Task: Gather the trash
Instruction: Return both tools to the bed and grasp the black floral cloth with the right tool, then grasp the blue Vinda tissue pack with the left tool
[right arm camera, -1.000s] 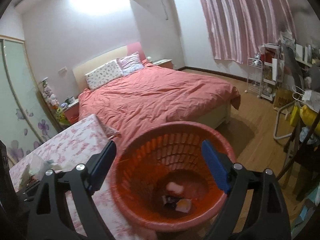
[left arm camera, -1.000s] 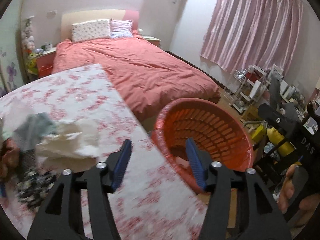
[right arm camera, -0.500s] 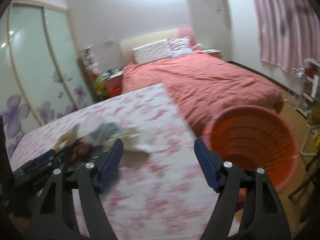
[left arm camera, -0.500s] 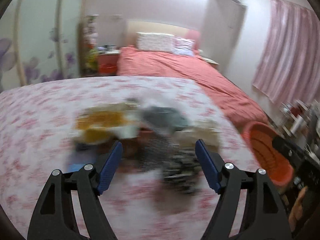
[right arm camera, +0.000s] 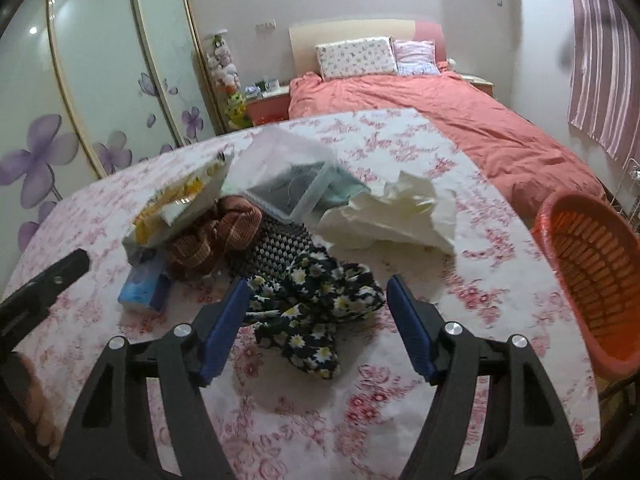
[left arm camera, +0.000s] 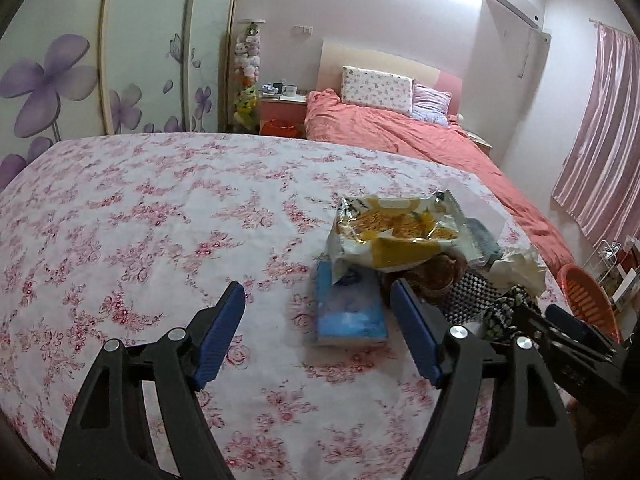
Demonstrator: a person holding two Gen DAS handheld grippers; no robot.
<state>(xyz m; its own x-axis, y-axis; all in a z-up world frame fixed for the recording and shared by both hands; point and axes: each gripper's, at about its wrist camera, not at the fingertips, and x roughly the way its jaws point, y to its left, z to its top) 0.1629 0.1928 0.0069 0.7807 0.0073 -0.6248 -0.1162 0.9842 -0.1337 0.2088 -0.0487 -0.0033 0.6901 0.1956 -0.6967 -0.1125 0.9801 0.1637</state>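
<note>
Left gripper point(left arm camera: 318, 330), jaws wide, empty, frames a blue tissue pack point(left arm camera: 348, 312) at frame centre; a crumpled yellow snack wrapper point(left arm camera: 394, 236) lies just beyond. Right gripper point(right arm camera: 316, 322), also wide and empty, frames a dark daisy-print cloth point(right arm camera: 316, 308). Only the right view shows the crumpled white paper point(right arm camera: 394, 216) whole. Orange plastic basket point(right arm camera: 592, 280) at the table's right edge; floral tablecloth point(left arm camera: 120, 220) lies bare at left.

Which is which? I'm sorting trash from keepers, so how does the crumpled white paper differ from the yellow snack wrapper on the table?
The crumpled white paper is plain and matte; the yellow snack wrapper is glossy and printed. The paper lies on the pile's side nearer the orange basket; the wrapper rests at the far side, over the blue tissue pack. Both sit loose on the floral tablecloth, untouched by either claw.
</note>
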